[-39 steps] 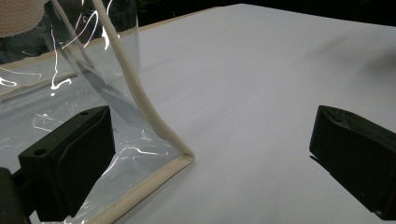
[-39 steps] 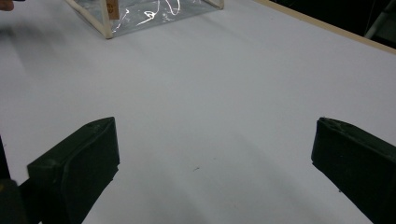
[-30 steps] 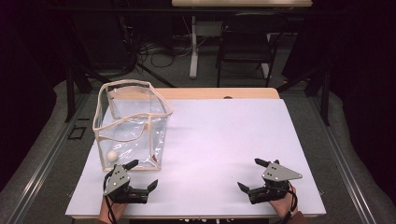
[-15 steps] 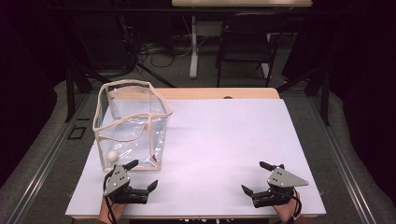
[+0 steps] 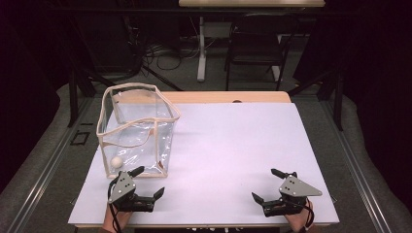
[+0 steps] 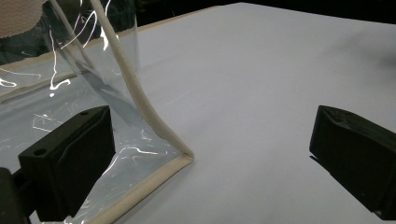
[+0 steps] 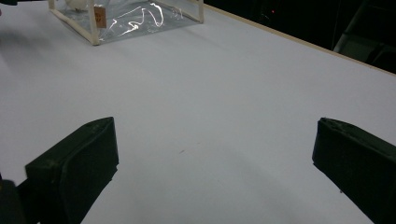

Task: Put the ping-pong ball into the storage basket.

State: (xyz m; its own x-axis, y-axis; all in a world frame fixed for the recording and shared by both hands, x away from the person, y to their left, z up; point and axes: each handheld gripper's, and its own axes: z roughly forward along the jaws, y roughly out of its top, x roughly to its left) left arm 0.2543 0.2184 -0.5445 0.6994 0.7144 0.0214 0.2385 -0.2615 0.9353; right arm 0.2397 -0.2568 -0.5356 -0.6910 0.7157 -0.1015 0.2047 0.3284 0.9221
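Clearly, the work is only at its beginning. At the left of the white desk [image 5: 228, 145] stands a clear plastic bag with cream fabric edging [image 5: 138, 128], upright and open at the top, and a small white ball [image 5: 116, 162] lies inside it near the front wall. Just in front of the bag's near bottom corner, the left tongs [image 5: 148, 182] rest low over the desk with the jaws wide apart and nothing between them; in the left gripper view one jaw is just beside the bag's corner seam [image 6: 184, 156], but I cannot tell if it touches. Farther right, well apart from the bag, the right tongs [image 5: 265, 185] are also spread wide and hold nothing. I judge that the bag is not yet grasped, so everything remains to do.
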